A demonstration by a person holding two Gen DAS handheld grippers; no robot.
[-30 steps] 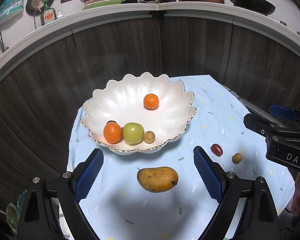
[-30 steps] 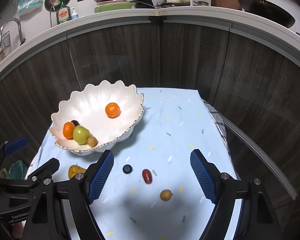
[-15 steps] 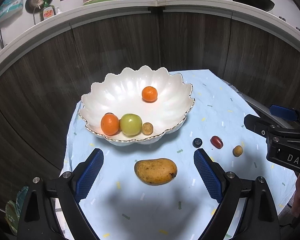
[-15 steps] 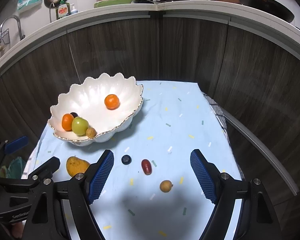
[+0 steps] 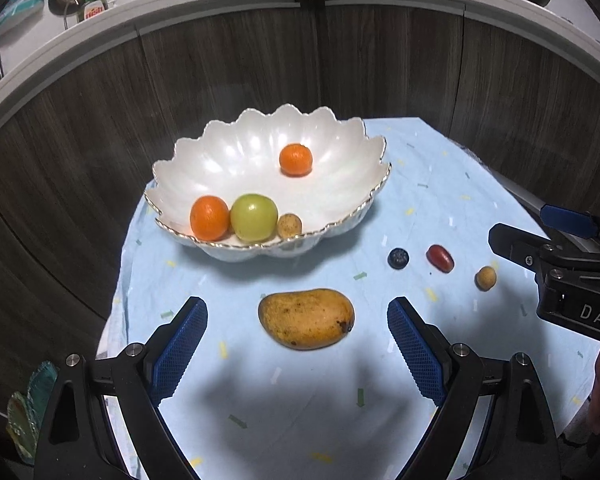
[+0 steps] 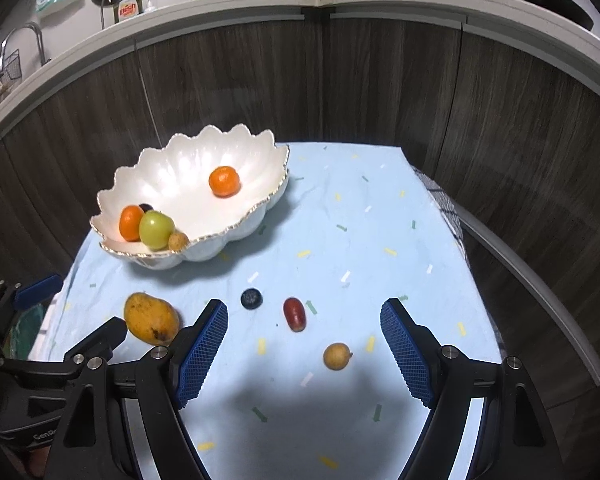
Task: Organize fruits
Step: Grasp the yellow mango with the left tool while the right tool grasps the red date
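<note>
— Where do we stand on the fruit?
— Our left gripper (image 5: 297, 320) hangs with jaws wide, empty, the mango (image 5: 306, 318) lying on the blue cloth (image 5: 440, 184) between its fingers. Our right gripper (image 6: 304, 322) gapes too, above the blueberry (image 6: 251, 298), red date (image 6: 294, 314) and a small tan fruit (image 6: 337, 356), perhaps a longan.
— And the bowl (image 5: 220, 152)?
— Two oranges, a green apple (image 5: 254, 217), one tan fruit.

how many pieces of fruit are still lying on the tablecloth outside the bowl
4: a mango in front of the bowl, then to its right a blueberry, a red oblong fruit and a small tan round fruit.
</note>
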